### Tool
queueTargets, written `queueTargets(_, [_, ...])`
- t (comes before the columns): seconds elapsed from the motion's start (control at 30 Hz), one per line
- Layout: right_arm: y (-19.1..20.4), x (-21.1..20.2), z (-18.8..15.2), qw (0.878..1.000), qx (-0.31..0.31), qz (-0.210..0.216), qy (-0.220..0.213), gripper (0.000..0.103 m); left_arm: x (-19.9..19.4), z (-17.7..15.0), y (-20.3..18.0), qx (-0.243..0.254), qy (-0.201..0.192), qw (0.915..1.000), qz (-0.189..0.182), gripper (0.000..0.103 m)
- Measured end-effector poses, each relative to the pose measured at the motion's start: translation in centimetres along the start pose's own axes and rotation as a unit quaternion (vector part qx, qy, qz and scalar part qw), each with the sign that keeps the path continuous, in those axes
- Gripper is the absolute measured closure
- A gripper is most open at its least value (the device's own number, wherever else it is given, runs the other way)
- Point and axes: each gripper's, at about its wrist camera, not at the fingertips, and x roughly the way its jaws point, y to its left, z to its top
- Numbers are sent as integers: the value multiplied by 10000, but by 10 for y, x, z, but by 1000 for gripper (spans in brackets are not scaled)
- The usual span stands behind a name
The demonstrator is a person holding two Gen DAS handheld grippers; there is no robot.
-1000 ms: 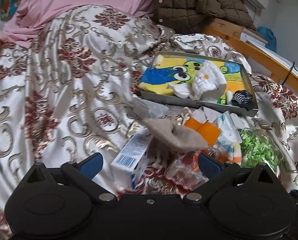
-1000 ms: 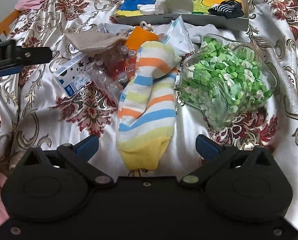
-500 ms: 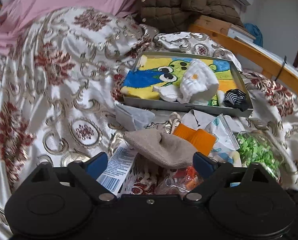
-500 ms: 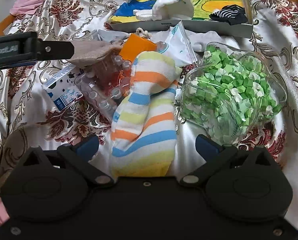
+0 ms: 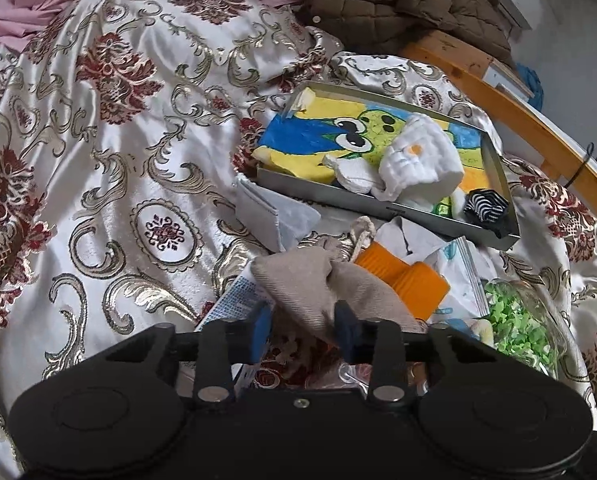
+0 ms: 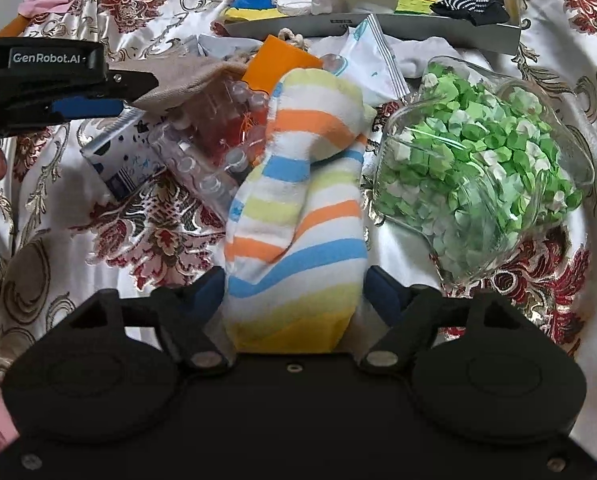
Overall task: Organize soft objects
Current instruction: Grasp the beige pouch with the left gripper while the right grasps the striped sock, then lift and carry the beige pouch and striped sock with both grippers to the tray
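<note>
A beige cloth pouch (image 5: 318, 288) lies on the pile of clutter on the bed. My left gripper (image 5: 303, 330) is shut on its near end; it also shows in the right wrist view (image 6: 98, 106) at the left, pinching the pouch (image 6: 186, 82). A striped sock (image 6: 298, 216) in white, orange, blue and yellow lies in the middle. My right gripper (image 6: 294, 290) is closed in on its yellow toe end. A shallow grey tray (image 5: 494, 160) with a cartoon picture holds a white cloth (image 5: 414, 160) and a black striped sock (image 5: 486, 208).
A glass bowl of green paper bits (image 6: 478, 160) sits right of the striped sock. An orange object (image 5: 402, 280), a clear plastic blister pack (image 6: 214, 140), a blue-white packet (image 6: 126, 160) and plastic bags lie in the pile. A brown quilted jacket (image 5: 398, 0) and wooden bed rail (image 5: 538, 128) are behind.
My left gripper moved forward and shut on the beige pouch. My right gripper moved forward and closed on the striped sock's toe end.
</note>
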Motion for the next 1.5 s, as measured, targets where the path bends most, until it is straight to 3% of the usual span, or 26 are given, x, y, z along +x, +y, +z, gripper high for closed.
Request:
queueTargets(0.23, [-6,-5,-1,9998,16,-198,-81,74,-7,-1,-4,70,-157,9998,67,93])
queueTargets(0.43, [-16,-20,1,9996,151,-89,-220,88,-10,-6,-10,226,-165,9992,272,101])
queueTargets(0.67, [-4,-41,-3,9981,-180,-61,-578,90,-22,-9,-23,479,-297,9978,346,102])
queueTargets(0.9, [4,-73,-6,9934,-332,-100,-1092,90,-44,-12,-34,577,-535,9967,177,102])
queueTargets(1.13, [6,-95,-8,9884,-494,-83,-1433,90,-67,-6,-26,228,-635,9977,-81,102])
queueTargets(1.5, [15,-139,-13,9708,-905,-166,-2215,90,-93,1,-18,-81,-1030,9944,-224,102])
